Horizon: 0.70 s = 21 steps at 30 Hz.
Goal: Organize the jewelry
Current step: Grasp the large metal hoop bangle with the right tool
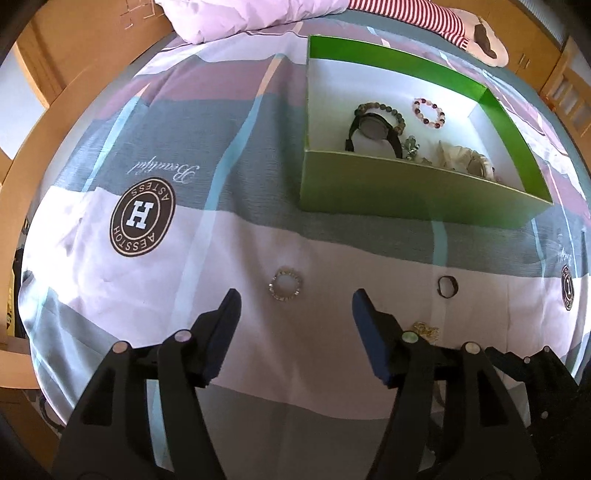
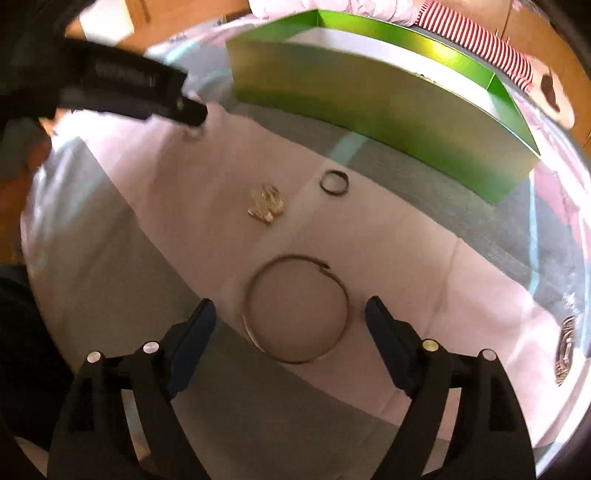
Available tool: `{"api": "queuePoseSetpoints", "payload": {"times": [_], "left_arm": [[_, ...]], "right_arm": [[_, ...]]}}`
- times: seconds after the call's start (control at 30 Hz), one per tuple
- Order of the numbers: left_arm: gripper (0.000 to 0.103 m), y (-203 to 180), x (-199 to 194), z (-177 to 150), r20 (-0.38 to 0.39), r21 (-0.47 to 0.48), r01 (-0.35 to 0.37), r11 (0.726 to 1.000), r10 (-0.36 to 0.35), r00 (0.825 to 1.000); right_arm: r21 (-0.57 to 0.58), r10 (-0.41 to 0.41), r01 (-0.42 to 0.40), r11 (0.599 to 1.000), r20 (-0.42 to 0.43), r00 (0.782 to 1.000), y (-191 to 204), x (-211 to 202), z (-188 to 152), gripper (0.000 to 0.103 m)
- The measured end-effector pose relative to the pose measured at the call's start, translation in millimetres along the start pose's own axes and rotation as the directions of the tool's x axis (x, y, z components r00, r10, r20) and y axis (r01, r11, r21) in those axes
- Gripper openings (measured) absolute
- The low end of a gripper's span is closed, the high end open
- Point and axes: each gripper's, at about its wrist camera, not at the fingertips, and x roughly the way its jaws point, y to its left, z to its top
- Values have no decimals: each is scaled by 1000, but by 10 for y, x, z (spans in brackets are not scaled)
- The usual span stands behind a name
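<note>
A green box (image 1: 406, 184) lies open on the bedspread and holds bead bracelets (image 1: 428, 112) and watches (image 1: 373, 129). My left gripper (image 1: 293, 306) is open, just short of a small sparkly ring bracelet (image 1: 285, 285). A dark ring (image 1: 447, 286) and a gold chain (image 1: 426, 330) lie to its right. In the right wrist view my right gripper (image 2: 290, 314) is open around a thin metal bangle (image 2: 295, 310) lying flat. The gold chain (image 2: 266, 205) and dark ring (image 2: 334, 182) lie beyond it, before the box (image 2: 369, 99).
The bedspread (image 1: 184, 258) is striped grey, pink and white with a round H logo (image 1: 142, 218). A pink pillow (image 1: 240, 18) and a striped plush toy (image 1: 443, 18) lie behind the box. The left gripper (image 2: 140, 88) shows at upper left in the right wrist view.
</note>
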Motion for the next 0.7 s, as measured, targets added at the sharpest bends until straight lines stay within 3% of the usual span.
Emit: {"api": "queuePoseSetpoints", "payload": {"times": [0.1,0.23,0.43,0.6,0.67,0.7], "left_arm": [[65,-66,17,-10,-1,21,-3,1000,3,1000],[66,-137,59,-23,-8,43,-11,999,11,1000],[66,-158,71,-34,-12,53,-15,998,16,1000],[67,-140,80,-19,-17,55,-6,998,7,1000],[69,-41,43,54,-36,41,77,996,-75,997],[71,110,-14,107,-20,-18,129,991,-130,991]], "right_arm": [[-18,-4,4,1000,-2,1000,34,-6,-8,81],[-10,10,-10,1000,10,1000,16,-57,-17,59],[-1,-2,2,1000,40,999,-15,-135,-25,59],[82,-15,9,997,74,997,-235,-196,83,59],[122,-15,8,992,61,998,-329,-179,89,59],[137,-14,6,991,58,998,-359,-178,96,59]]}}
